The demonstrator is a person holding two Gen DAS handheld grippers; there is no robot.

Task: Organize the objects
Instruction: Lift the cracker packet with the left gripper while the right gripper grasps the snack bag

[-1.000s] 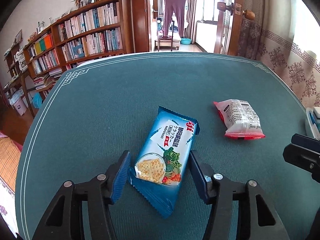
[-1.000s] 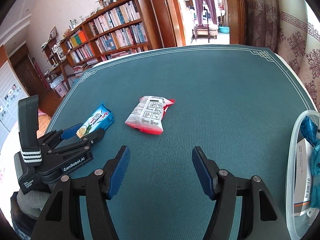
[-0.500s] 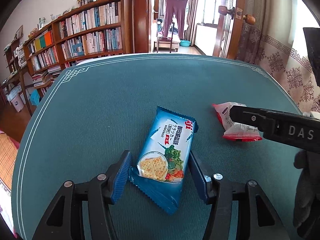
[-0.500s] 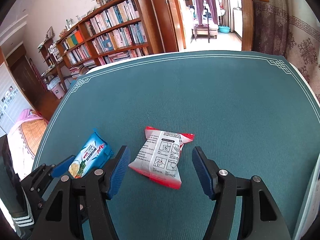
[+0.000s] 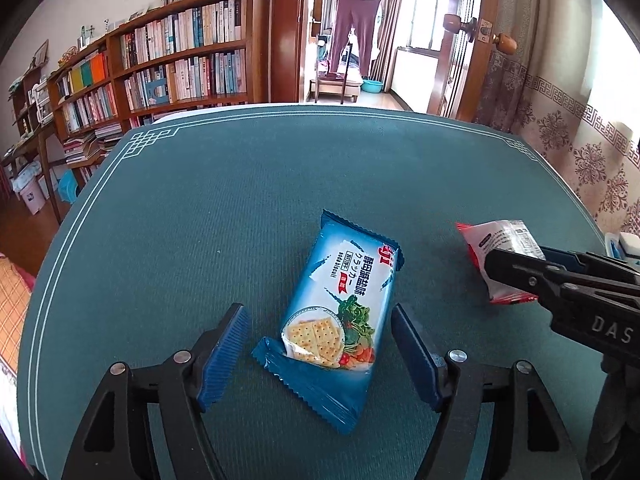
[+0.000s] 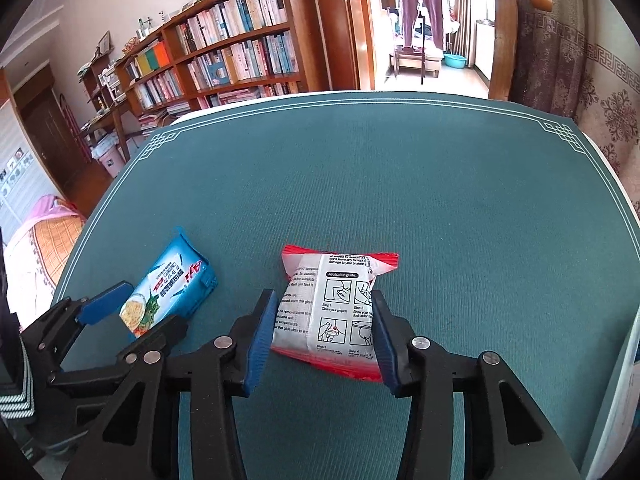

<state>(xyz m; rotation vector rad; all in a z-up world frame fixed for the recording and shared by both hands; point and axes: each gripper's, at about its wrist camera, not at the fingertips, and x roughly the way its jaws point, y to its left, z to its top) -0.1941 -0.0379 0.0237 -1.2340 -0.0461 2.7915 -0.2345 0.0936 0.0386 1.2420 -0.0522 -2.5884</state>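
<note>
A blue soda-biscuit packet [image 5: 340, 312] lies flat on the green table mat [image 5: 240, 200]. My left gripper [image 5: 320, 344] is open, its blue pads either side of the packet's near end with small gaps. It also shows in the right wrist view [image 6: 170, 294]. A white and red packet [image 6: 332, 312] lies on the mat; my right gripper [image 6: 324, 332] has closed in on its two sides and its pads touch it. In the left wrist view the same packet [image 5: 500, 240] sits partly behind the right gripper's black fingers [image 5: 520, 276].
A clear plastic bin edge [image 6: 624, 380] stands at the table's right side, with blue and white items [image 5: 624, 244] in it. The table's far edge faces a bookshelf [image 5: 168, 64] and an open doorway [image 5: 360, 40].
My right gripper has moved left and forward over the white and red packet and narrowed until its pads touch it. My left gripper stays open around the blue packet.
</note>
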